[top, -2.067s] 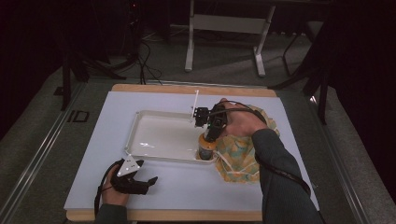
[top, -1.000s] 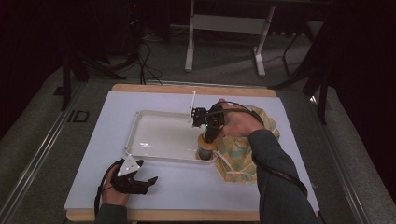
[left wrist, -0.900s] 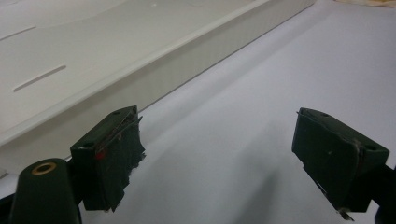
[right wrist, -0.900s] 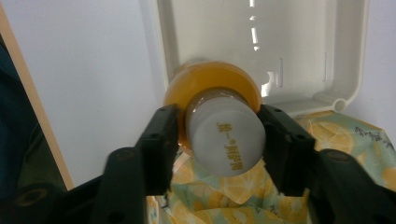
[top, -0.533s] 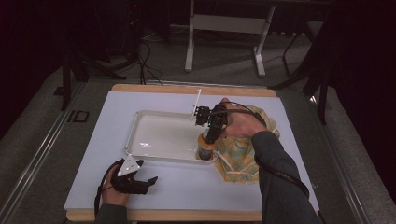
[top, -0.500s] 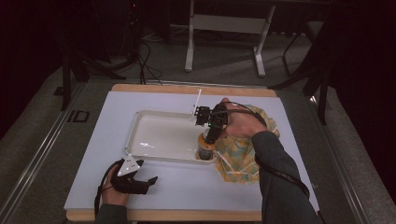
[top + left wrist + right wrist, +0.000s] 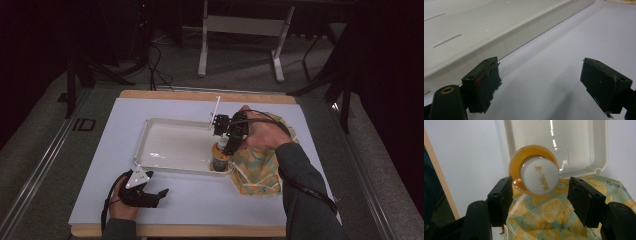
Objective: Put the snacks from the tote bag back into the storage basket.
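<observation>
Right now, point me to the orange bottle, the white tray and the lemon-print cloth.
orange bottle (image 7: 537,178): right gripper view, on its white cap.
white tray (image 7: 172,146): high view, on its bare floor.
lemon-print cloth (image 7: 549,213): right gripper view, on a lemon slice of the print.

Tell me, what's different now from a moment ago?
The right gripper has just been opening its jaws and has let go of the orange bottle with the white cap, which now stands free in the corner of the white tray, with the pads off it. The left gripper, the tray and the lemon-print cloth stayed where they were.
</observation>
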Demonstrator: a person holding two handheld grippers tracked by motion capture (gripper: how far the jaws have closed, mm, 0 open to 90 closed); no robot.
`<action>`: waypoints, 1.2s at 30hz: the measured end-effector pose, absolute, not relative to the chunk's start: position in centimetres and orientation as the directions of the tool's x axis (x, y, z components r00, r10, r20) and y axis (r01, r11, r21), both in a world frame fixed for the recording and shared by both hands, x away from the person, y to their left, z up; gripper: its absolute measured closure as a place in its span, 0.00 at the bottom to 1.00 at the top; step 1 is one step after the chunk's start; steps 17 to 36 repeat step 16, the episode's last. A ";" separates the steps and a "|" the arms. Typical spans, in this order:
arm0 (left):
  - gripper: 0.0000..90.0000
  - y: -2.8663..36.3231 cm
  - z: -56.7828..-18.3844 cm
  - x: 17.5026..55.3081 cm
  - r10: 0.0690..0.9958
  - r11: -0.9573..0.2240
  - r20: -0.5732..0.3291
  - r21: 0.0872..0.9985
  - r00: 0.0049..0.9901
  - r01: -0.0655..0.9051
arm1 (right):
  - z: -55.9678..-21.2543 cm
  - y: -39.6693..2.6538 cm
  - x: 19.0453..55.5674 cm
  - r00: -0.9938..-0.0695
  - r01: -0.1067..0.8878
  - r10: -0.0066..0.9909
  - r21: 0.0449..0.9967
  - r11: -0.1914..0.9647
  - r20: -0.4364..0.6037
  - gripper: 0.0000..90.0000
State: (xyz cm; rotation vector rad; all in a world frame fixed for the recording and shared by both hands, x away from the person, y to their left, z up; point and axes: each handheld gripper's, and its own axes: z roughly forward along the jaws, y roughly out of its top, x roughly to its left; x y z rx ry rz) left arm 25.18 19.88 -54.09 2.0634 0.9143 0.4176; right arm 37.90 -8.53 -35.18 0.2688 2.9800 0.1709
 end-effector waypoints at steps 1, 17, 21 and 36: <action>0.18 19.9 -54.1 25.2 0.733 -0.398 -0.027 0.793 0.680 0.461 | -35.1 -8.7 37.8 -0.973 0.166 0.183 0.128 0.978 -0.137 0.40; 0.18 19.8 -54.1 25.4 0.743 -0.399 -0.031 0.781 0.668 0.480 | -34.9 -11.7 37.6 -0.965 0.198 0.222 0.168 0.966 -0.142 0.39; 0.18 19.8 -54.1 25.4 0.743 -0.399 -0.031 0.781 0.668 0.480 | -34.9 -11.7 37.6 -0.965 0.198 0.222 0.168 0.966 -0.142 0.39; 0.18 19.8 -54.1 25.4 0.743 -0.399 -0.031 0.781 0.668 0.480 | -34.9 -11.7 37.6 -0.965 0.198 0.222 0.168 0.966 -0.142 0.39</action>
